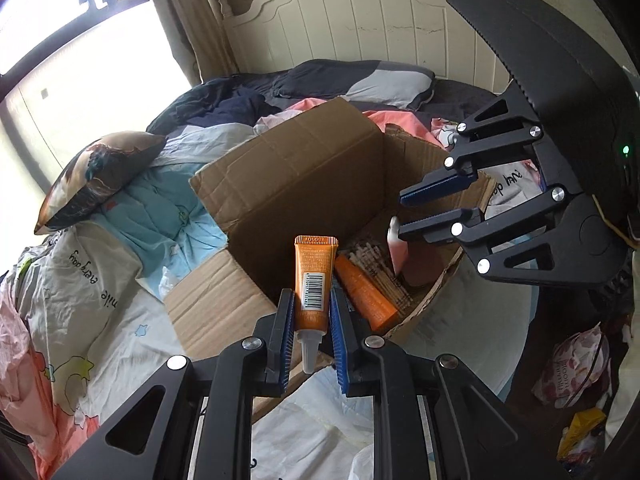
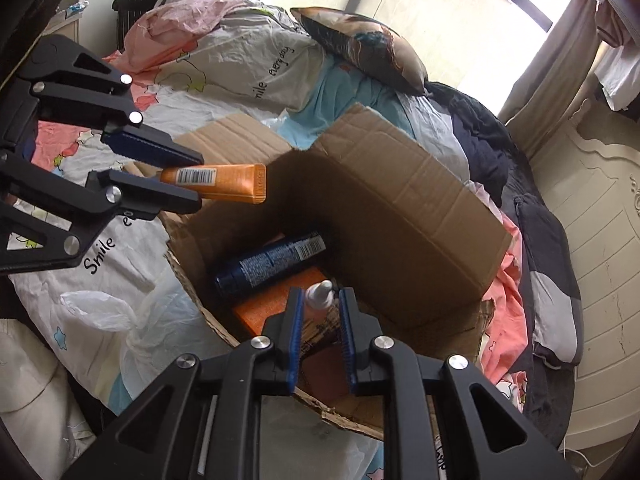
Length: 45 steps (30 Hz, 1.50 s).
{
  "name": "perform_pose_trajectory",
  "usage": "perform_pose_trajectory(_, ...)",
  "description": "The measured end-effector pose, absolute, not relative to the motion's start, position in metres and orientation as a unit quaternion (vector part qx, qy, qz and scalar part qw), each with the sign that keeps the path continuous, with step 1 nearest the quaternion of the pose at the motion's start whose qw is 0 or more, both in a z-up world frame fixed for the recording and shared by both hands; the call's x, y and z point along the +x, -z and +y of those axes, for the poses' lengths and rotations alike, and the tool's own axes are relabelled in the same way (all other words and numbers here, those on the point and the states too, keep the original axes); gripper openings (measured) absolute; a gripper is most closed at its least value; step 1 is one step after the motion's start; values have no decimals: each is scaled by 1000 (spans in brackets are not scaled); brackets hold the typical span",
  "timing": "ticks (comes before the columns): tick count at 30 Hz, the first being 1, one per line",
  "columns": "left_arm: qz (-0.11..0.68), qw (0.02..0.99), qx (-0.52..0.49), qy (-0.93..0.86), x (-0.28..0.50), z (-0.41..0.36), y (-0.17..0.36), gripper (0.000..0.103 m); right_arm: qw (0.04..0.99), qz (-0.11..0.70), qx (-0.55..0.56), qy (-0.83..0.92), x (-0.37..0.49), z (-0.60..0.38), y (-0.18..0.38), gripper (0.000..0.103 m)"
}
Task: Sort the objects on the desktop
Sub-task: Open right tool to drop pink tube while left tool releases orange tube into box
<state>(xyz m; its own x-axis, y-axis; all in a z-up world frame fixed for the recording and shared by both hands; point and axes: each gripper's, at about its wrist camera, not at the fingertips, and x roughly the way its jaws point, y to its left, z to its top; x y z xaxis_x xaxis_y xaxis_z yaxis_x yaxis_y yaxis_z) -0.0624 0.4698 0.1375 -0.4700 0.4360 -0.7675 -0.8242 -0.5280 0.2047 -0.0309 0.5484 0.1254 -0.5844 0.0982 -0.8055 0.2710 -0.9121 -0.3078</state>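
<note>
Sitting on the bed (image 1: 120,320), open cardboard box (image 1: 304,184) holds a dark blue can (image 2: 268,264), orange pack (image 2: 272,308), stick bundle (image 1: 380,272). Left tool (image 1: 312,312) clamps orange tube (image 1: 314,280), cap down, at the box's 6 o'clock rim, likely for dropping. Right tool (image 2: 320,320) pinches a pale pink bottle (image 2: 318,294) inside, 3 o'clock.

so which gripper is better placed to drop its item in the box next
Probably right: the right gripper hangs low inside the cardboard box opening with its pink bottle. The left gripper holds the orange tube near the rim.
</note>
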Motion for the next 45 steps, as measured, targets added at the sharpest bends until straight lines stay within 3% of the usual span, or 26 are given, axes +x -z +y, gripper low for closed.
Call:
perform_pose_trajectory(3, 286, 399, -339, -802, -66, 482, -134, 17, 50, 191, 442, 875, -32, 556, -121, 30)
perform_pose_trajectory(8, 283, 403, -341, -801, -68, 487, -130, 17, 34, 190, 427, 884, -34, 563, -116, 50)
perform_pose_trajectory(18, 280, 411, -345, -796, -63, 501, -123, 19, 30, 194, 444, 874, -24, 571, -101, 51)
perform_pose_trajectory(20, 270, 412, -341, -801, -63, 501, -125, 31, 29, 185, 442, 877, -21, 576, -102, 51)
perform_pose_trajectory(22, 270, 396, -333, -812, -63, 501, -126, 92, 27, 170, 437, 883, -20, 581, -103, 51)
perform_pose_trajectory(23, 273, 389, -320, -820, -61, 501, -127, 101, 26, 163, 435, 885, -20, 584, -104, 51)
perform_pose_trajectory(27, 288, 370, -308, -828, -59, 501, -126, 103, 4, 150, 433, 889, -23, 593, -102, 58)
perform_pose_trajectory(45, 288, 327, -333, -836, -66, 471, -125, 103, -7, 123, 436, 891, -32, 578, -108, 58)
